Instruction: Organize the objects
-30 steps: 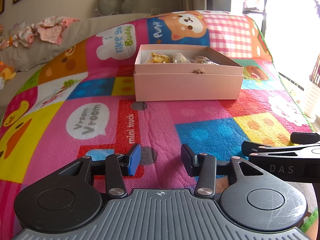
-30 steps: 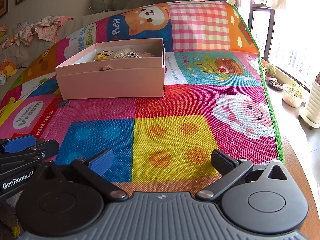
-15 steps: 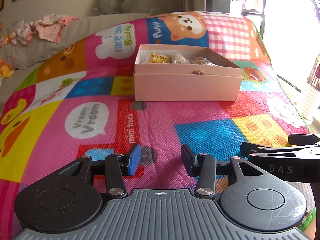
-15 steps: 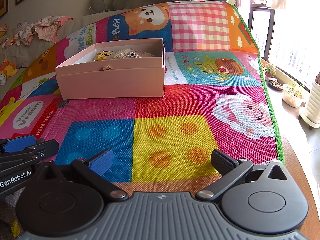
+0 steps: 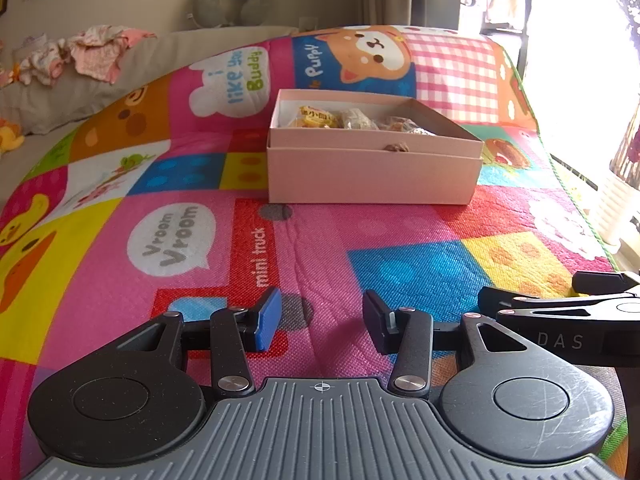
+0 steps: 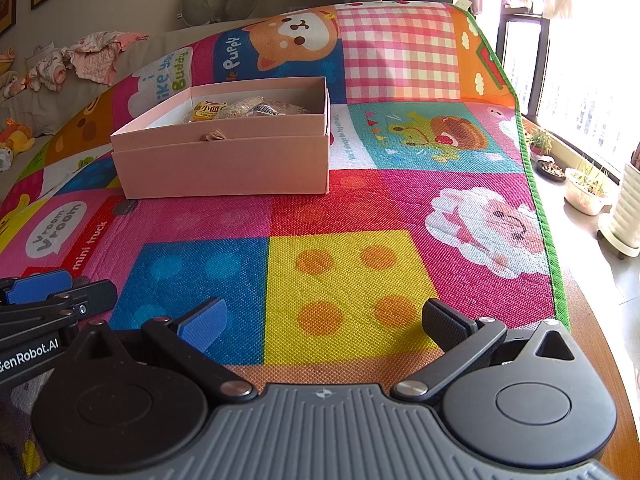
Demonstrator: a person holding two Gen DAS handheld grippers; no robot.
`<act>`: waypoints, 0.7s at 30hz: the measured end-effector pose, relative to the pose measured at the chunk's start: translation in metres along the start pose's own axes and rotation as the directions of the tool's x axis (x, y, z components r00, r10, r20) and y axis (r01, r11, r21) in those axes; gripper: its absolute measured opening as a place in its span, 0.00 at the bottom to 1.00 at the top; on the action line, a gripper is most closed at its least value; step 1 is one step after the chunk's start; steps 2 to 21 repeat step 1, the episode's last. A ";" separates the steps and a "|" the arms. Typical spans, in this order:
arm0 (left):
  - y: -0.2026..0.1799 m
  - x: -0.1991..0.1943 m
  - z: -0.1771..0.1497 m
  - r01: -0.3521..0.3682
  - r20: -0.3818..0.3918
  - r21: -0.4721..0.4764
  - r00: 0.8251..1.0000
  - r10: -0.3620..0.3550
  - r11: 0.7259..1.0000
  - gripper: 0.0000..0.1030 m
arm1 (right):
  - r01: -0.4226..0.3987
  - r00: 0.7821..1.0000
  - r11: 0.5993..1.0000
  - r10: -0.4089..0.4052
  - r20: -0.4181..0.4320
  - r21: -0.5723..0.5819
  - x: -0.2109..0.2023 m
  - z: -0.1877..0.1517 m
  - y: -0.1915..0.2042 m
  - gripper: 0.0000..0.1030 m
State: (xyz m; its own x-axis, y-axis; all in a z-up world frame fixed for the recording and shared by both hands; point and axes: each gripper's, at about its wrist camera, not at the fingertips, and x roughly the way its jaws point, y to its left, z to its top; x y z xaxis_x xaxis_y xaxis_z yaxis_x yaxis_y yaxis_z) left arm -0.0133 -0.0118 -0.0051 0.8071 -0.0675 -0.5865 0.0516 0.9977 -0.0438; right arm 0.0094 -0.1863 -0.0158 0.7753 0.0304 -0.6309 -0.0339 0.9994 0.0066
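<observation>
We see the play mat (image 5: 120, 240) spread wide, the pink box (image 5: 372, 176) of snack packets (image 5: 316, 117) resting mid-mat, and nearer us our left gripper (image 5: 320, 322) and right gripper (image 6: 324, 326), both spread, holding nothing

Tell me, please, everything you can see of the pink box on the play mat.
The pink box is a shallow, matte rectangle that looks like cardboard, open on top, seemingly nested in its own lid, which forms a slightly wider lower band. A small brown knot sits at the middle of the near rim. Inside lie wrapped snacks, one packet yellow. It stands flat on the colourful mat, far from both tongs; nothing else touches it.
</observation>
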 end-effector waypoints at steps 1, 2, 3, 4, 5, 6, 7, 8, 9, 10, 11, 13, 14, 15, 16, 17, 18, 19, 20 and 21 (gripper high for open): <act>0.000 0.001 0.000 0.000 0.000 -0.002 1.000 0.000 1.000 0.48 | 0.000 1.000 1.000 0.000 0.000 0.000 0.000 0.000 0.000 1.00; 0.000 0.001 0.000 0.000 0.000 -0.002 1.000 0.000 1.000 0.48 | 0.000 1.000 1.000 0.000 0.000 0.000 0.000 0.000 0.000 1.00; 0.000 0.001 0.000 0.000 0.000 -0.002 1.000 0.000 1.000 0.48 | 0.000 1.000 1.000 0.000 0.000 0.000 0.000 0.000 0.000 1.00; 0.000 0.001 0.000 0.000 0.000 -0.002 1.000 0.000 1.000 0.48 | 0.000 1.000 1.000 0.000 0.000 0.000 0.000 0.000 0.000 1.00; 0.000 0.001 0.000 0.000 0.000 -0.002 1.000 0.000 1.000 0.48 | 0.000 1.000 1.000 0.000 0.000 0.000 0.000 0.000 0.000 1.00; 0.000 0.001 0.000 0.000 0.000 -0.002 1.000 0.000 1.000 0.48 | 0.000 1.000 1.000 0.000 0.000 0.000 0.000 0.000 0.000 1.00; 0.000 0.001 0.000 0.000 0.000 -0.002 1.000 0.000 1.000 0.48 | 0.000 1.000 1.000 0.000 0.000 0.000 0.000 0.000 0.000 1.00; 0.000 0.001 0.000 0.000 0.000 -0.002 1.000 0.000 1.000 0.48 | 0.000 1.000 1.000 0.000 0.000 0.000 0.000 0.000 0.000 1.00; 0.000 0.001 0.000 0.000 0.000 -0.002 1.000 0.000 1.000 0.48 | 0.000 1.000 1.000 0.000 0.000 0.000 0.000 0.000 0.000 1.00; 0.000 0.001 0.000 0.000 0.000 -0.002 1.000 0.000 1.000 0.48 | 0.000 1.000 1.000 0.000 0.000 0.000 0.000 0.000 0.000 1.00; 0.000 0.001 0.000 0.000 0.000 -0.002 1.000 0.000 1.000 0.48 | 0.000 1.000 1.000 0.000 0.000 0.000 0.000 0.000 0.000 1.00; 0.000 0.001 0.000 0.000 0.000 -0.002 1.000 0.000 1.000 0.48 | 0.000 1.000 1.000 0.000 0.000 0.000 0.000 0.000 0.000 1.00; 0.000 0.001 0.000 0.000 0.000 -0.002 1.000 0.000 1.000 0.48 | 0.000 1.000 1.000 0.000 0.000 0.000 0.000 0.000 0.000 1.00; 0.000 0.001 0.000 0.000 0.000 -0.002 1.000 0.000 1.000 0.48 | 0.000 1.000 1.000 0.000 0.000 0.000 0.000 0.000 0.000 1.00; 0.000 0.001 0.000 0.000 0.000 -0.002 1.000 0.000 1.000 0.48 | 0.000 1.000 1.000 0.000 0.000 0.000 0.000 0.000 0.000 1.00; 0.000 0.001 0.000 0.000 0.000 -0.002 1.000 0.000 1.000 0.48 | 0.000 1.000 1.000 0.000 0.000 0.000 0.000 0.000 0.000 1.00; 0.000 0.001 0.000 0.000 0.000 -0.002 1.000 0.000 1.000 0.48 | 0.000 1.000 1.000 0.000 0.000 0.000 0.000 0.000 0.000 1.00; 0.000 0.001 0.000 0.000 0.000 -0.002 1.000 0.000 1.000 0.48 | 0.000 1.000 1.000 0.000 0.000 0.000 0.000 0.000 0.000 1.00; 0.000 0.001 0.000 0.000 0.000 -0.002 1.000 0.000 1.000 0.48 | 0.000 1.000 1.000 0.000 0.000 0.000 0.000 0.000 0.000 1.00; 0.000 0.001 0.000 0.000 0.000 -0.002 1.000 0.000 1.000 0.48 | 0.000 1.000 1.000 0.000 0.000 0.000 0.000 0.000 0.000 1.00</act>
